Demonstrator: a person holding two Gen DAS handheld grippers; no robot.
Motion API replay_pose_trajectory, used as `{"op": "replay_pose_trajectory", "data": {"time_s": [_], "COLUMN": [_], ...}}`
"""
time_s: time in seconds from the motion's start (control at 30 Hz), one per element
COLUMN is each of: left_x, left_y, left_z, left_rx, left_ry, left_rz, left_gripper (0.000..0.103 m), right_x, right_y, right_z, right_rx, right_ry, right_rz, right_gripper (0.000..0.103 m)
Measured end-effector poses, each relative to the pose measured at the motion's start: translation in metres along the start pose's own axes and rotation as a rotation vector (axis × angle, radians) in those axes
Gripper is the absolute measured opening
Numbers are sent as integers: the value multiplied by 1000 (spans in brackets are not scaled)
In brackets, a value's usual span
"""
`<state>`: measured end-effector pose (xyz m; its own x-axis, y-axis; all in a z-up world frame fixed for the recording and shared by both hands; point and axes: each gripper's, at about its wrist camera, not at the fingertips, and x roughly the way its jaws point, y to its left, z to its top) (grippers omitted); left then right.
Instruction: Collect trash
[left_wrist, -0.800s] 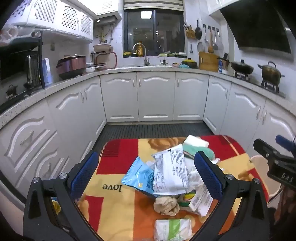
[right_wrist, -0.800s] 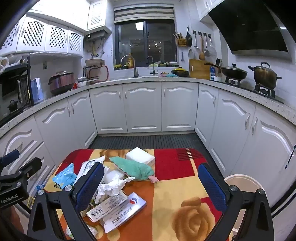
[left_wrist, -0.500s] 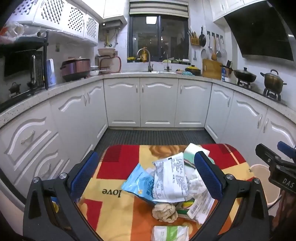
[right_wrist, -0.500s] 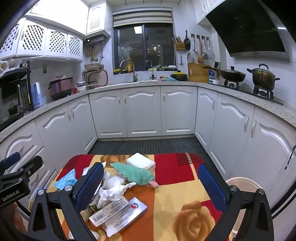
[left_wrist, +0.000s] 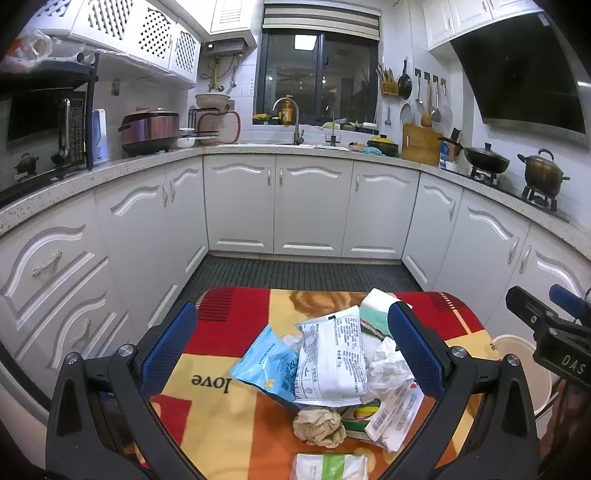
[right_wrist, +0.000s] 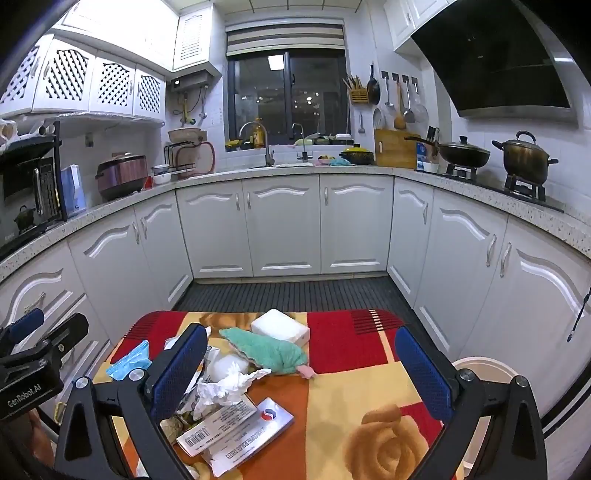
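A heap of trash lies on a table with a red, yellow and orange cloth (left_wrist: 236, 325). In it are a blue packet (left_wrist: 267, 363), a white printed packet (left_wrist: 332, 362), crumpled white tissue (left_wrist: 388, 369), a brown paper ball (left_wrist: 319, 426) and a green-white packet (left_wrist: 328, 467). My left gripper (left_wrist: 291, 347) hovers open above the pile and holds nothing. My right gripper (right_wrist: 303, 371) is open too, over the cloth to the right of the tissue (right_wrist: 225, 387). A green cloth (right_wrist: 266, 349), a white block (right_wrist: 280, 328) and a flat box (right_wrist: 255, 432) lie near it.
A white bin (right_wrist: 484, 369) stands on the floor right of the table, also seen as the bin (left_wrist: 524, 369) behind the other gripper's body (left_wrist: 554, 332). White cabinets (left_wrist: 314, 206) ring the room. A dark floor mat (right_wrist: 295, 295) lies beyond the table.
Both views have levelled out and the pile sits slightly lower in frame. The jaws of both grippers stay wide and nothing has been taken hold of.
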<state>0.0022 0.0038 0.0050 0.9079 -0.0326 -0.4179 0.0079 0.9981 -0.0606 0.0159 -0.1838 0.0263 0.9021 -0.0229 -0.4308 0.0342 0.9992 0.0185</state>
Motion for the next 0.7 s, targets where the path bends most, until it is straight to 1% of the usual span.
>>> {"op": "replay_pose_trajectory", "data": {"time_s": [0.37,0.7], "left_x": [4,4], "left_y": [-3,-3], "left_z": [-3,-3], "left_rx": [21,21], "left_ry": [12,12], "left_rz": [-12,-13], "left_gripper": [103,103], "right_x": [5,6], "right_y": [1,-2], "right_z": [1,0], "right_rx": [-7,1], "right_ry": [7,8], "right_rz": [-9,-9], "right_gripper": [101,101]}}
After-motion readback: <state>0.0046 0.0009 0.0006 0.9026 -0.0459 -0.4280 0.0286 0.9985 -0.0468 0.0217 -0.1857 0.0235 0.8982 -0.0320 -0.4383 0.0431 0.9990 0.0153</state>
